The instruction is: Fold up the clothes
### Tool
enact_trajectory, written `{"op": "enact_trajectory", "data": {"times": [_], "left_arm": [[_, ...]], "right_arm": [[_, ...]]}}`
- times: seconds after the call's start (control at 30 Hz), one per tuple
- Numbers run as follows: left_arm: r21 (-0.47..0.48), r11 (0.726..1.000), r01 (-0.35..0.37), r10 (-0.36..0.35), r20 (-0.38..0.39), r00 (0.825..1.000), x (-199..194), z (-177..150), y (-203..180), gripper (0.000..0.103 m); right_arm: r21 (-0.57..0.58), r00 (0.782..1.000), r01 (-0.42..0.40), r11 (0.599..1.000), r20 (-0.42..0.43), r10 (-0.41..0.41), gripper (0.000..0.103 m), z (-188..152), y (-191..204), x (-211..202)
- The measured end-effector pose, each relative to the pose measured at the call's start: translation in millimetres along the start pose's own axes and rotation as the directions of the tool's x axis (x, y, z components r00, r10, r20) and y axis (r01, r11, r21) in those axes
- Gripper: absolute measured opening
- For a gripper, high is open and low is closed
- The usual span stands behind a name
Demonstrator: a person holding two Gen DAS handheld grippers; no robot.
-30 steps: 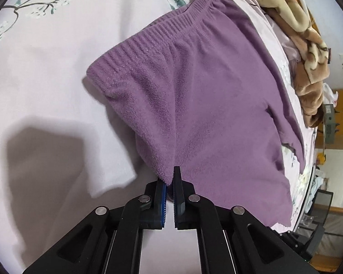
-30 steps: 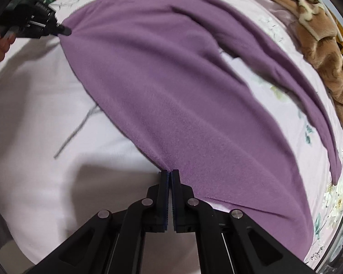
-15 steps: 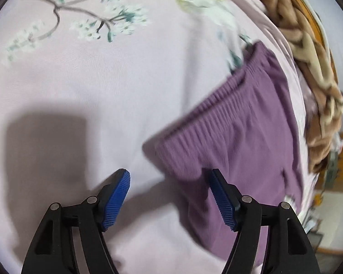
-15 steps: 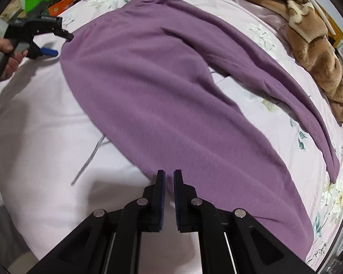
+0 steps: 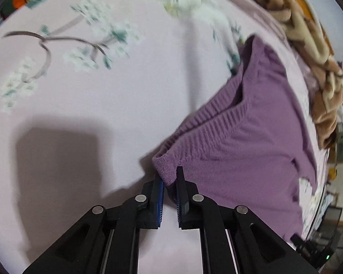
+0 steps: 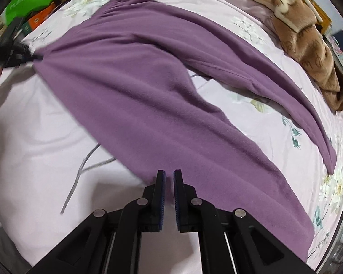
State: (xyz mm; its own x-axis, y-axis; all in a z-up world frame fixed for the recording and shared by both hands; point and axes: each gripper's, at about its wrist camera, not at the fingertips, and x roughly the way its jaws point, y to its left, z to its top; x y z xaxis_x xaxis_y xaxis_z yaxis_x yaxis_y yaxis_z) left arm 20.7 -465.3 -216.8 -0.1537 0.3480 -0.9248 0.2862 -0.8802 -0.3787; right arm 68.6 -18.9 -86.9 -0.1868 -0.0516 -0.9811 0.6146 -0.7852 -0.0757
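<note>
**Left wrist view: waistband corner pinched, trouser leg running away to the right**

Left wrist view shows the purple trousers (image 5: 247, 150) lying on the bed (image 5: 103, 105), with the ribbed waistband corner tucked between the jaws of the left gripper (image 5: 170, 188). Those jaws have just been closing and now stand almost together, pressing a fold of fleece between the blue pads. In the right wrist view the trousers (image 6: 148, 91) spread flat across the flowered sheet, their long axis running from the waistband at upper left down to the leg ends at lower right. The right gripper (image 6: 169, 190) sits at the near edge of one leg, partway along it; its jaws are nearly shut with a narrow gap, and cloth runs into that gap (whether the pads truly bite it is hard to tell from here).

So the left hand is nearer the waist and the right hand is nearer the leg, both on the same long edge. A lengthwise fold would likely carry that edge across to the far leg (image 6: 285, 96), which lies well apart at the hem. Beyond the trousers a brown blanket (image 6: 308, 34) is bunched along the far side of the bed.
</note>
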Motion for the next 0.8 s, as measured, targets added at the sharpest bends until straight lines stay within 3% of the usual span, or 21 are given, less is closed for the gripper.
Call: {"op": "enact_trajectory", "data": {"times": [0.07,0.13,0.23,0.37,0.43,0.6,0.67,0.8], "left_arm": [[0.013,1.000,-0.021,0.021,0.006,1.000,-5,1,-5,0.016],[0.012,0.999,-0.049,0.049,0.031,0.998,-14,1,-7,0.038],[-0.036,0.995,-0.098,0.100,0.068,0.993,-31,0,3,0.042],[0.003,0.991,-0.135,0.134,0.102,0.986,-42,12,-5,0.043],[0.042,0.989,-0.143,0.137,0.120,0.983,-44,21,-15,0.055],[0.192,0.970,-0.146,0.114,0.171,0.979,-29,73,-67,0.067],[0.260,0.951,-0.167,0.117,0.196,0.974,-10,109,-96,0.069],[0.320,0.934,-0.161,0.100,0.199,0.975,18,162,-127,0.071]], "right_arm": [[0.033,1.000,-0.009,0.999,0.017,0.008,0.007,7,-10,-3],[0.055,0.999,-0.011,0.998,0.033,0.009,0.007,13,-18,-6],[0.102,0.999,-0.011,0.995,0.048,0.006,0.009,21,-37,-8],[0.203,0.997,-0.039,0.978,0.075,0.024,0.011,38,-72,-1],[0.240,0.995,-0.058,0.969,0.092,0.037,0.011,50,-87,2],[0.234,0.989,-0.084,0.969,0.138,0.052,0.013,78,-105,7],[0.212,0.987,-0.091,0.973,0.146,0.061,0.014,89,-107,10],[0.182,0.986,-0.099,0.978,0.148,0.073,0.014,105,-107,20]]}}
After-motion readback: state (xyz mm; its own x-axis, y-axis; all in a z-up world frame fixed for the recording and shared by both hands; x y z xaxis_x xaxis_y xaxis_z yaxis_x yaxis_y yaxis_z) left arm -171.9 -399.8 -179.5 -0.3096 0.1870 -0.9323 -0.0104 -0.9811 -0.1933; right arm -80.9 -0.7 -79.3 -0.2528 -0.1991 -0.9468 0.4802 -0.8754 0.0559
